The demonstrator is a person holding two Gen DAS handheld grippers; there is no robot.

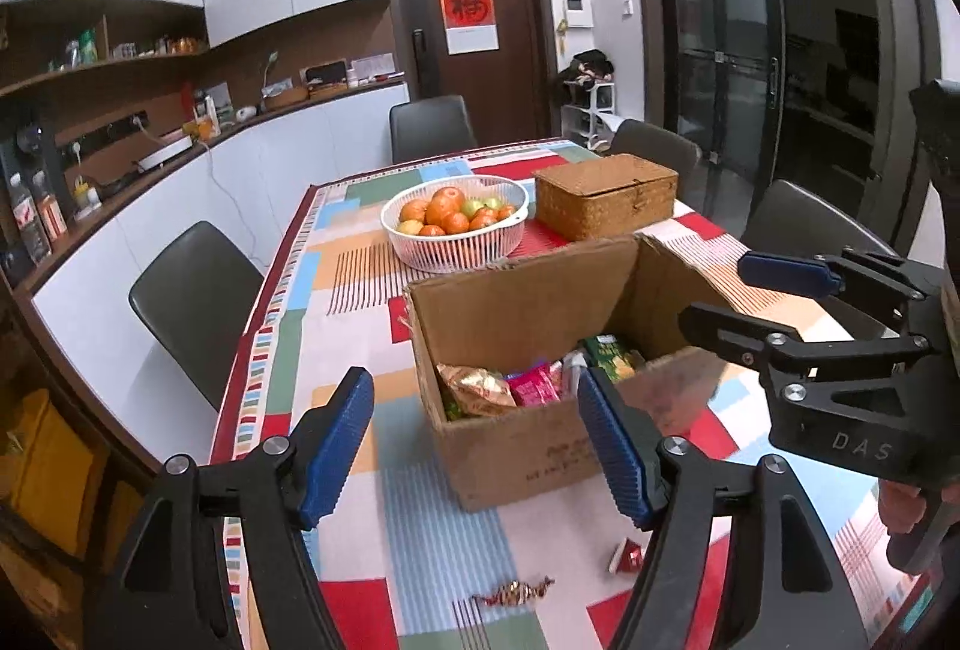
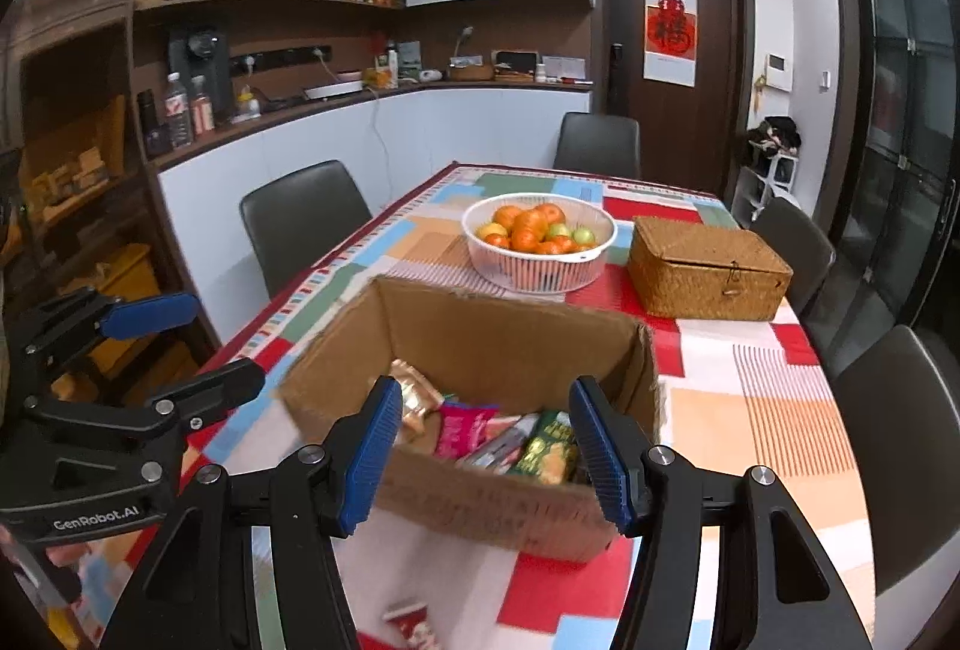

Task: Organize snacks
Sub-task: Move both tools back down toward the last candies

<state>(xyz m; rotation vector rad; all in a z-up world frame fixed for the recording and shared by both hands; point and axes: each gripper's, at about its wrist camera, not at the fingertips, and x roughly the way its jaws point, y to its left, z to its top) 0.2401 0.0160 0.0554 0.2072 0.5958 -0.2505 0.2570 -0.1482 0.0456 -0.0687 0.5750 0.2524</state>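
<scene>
Left wrist view: snack-filled cardboard box (image 1: 516, 446) just beyond the half-open, empty left tool (image 1: 477, 449).

Fruit basket (image 1: 454, 224) beside wicker box (image 1: 606, 195)

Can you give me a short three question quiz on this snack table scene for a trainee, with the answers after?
1. True or false: the woven basket has its lid open.
2. Which holds the snack packets: A) the white fruit basket, B) the cardboard box, C) the woven basket?
3. Fill in: two loose items lie on the tablecloth in front of the box, a gold-wrapped candy and a small ___ packet.

Key
1. False; the lid is down.
2. B; packets show inside the open box, while the white basket holds fruit.
3. Red. Both the left gripper and the right gripper are open and empty.
</scene>
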